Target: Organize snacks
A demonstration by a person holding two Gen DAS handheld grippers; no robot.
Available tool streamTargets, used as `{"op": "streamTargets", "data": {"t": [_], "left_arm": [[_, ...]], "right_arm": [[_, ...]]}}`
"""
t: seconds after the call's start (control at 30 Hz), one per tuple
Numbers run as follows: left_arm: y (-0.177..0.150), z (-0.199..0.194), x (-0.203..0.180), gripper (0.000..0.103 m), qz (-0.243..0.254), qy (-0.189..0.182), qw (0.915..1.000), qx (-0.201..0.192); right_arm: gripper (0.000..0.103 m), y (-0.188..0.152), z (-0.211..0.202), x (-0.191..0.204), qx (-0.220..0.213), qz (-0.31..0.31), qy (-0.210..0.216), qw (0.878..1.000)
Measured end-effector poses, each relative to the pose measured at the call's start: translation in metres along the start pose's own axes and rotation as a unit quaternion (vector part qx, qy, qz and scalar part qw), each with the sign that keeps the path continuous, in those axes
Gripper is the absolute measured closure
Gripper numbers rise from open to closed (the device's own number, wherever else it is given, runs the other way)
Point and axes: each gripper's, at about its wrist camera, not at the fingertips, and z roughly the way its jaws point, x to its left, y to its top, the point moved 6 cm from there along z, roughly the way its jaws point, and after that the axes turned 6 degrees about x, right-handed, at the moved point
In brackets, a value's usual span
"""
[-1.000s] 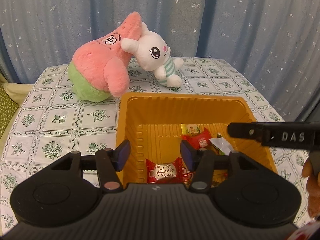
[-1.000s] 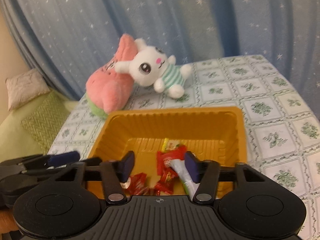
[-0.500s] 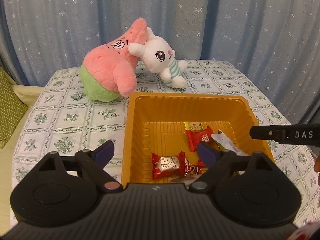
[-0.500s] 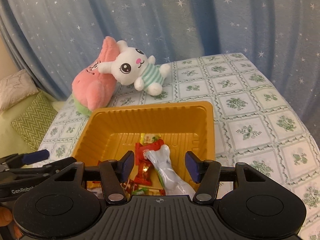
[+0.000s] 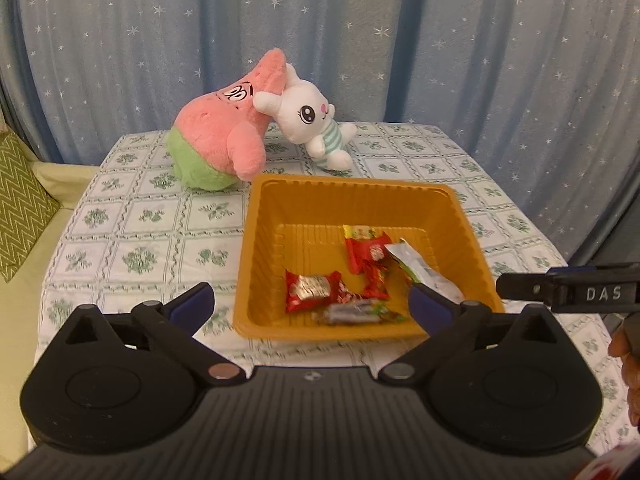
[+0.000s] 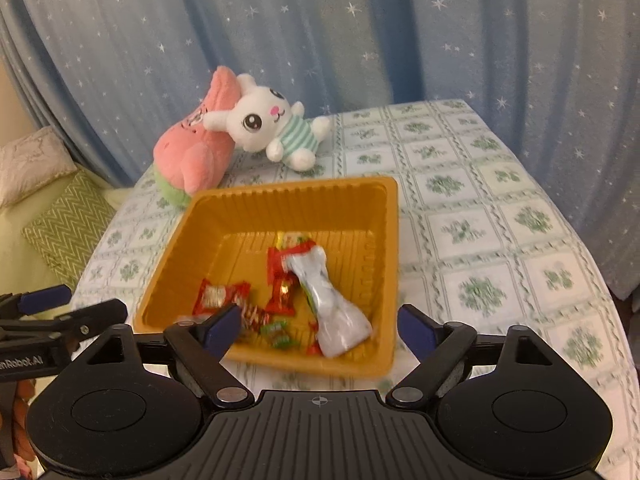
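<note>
The snacks are lying loose in the orange tray (image 5: pixel 256 248) on the tabletop (image 5: pixel 132 236); the red-wrapped candy (image 5: pixel 314 286) and the silver packet (image 6: pixel 334 304) are looking light, crinkly and probably slippery, so pinching each across its flat middle or a crimped end is likely suiting them best, gently, lest the contents crush; the left gripper (image 5: pixel 310 304) is hanging over the tray's near edge, its jaws having just been opening and now standing wide apart with nothing between them; the right gripper (image 6: pixel 320 326) is showing the same, jaws just opened, gripping nothing.
</note>
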Motion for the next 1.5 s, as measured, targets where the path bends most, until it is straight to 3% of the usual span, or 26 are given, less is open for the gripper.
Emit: {"op": "streamTargets", "data": {"t": [0.2, 0.87, 1.37, 1.5], "left_arm": [[-0.028, -0.027, -0.009, 0.000, -0.010, -0.007, 0.9999, 0.003], [-0.113, -0.123, -0.038, 0.000, -0.030, 0.010, 0.9995, -0.004], [-0.154, -0.176, -0.044, 0.000, -0.061, 0.040, 0.9972, -0.012], [-0.164, -0.183, -0.047, 0.000, -0.058, 0.054, 0.9968, -0.009]], "right_arm": [[0.017, -0.031, -0.027, -0.011, 0.011, 0.022, -0.007, 1.000], [0.017, -0.128, -0.124, -0.009, -0.015, 0.024, -0.022, 0.999], [0.017, -0.172, -0.165, 0.013, -0.016, 0.014, 0.001, 1.000], [0.017, -0.180, -0.174, 0.015, -0.023, 0.004, -0.010, 1.000]]}}
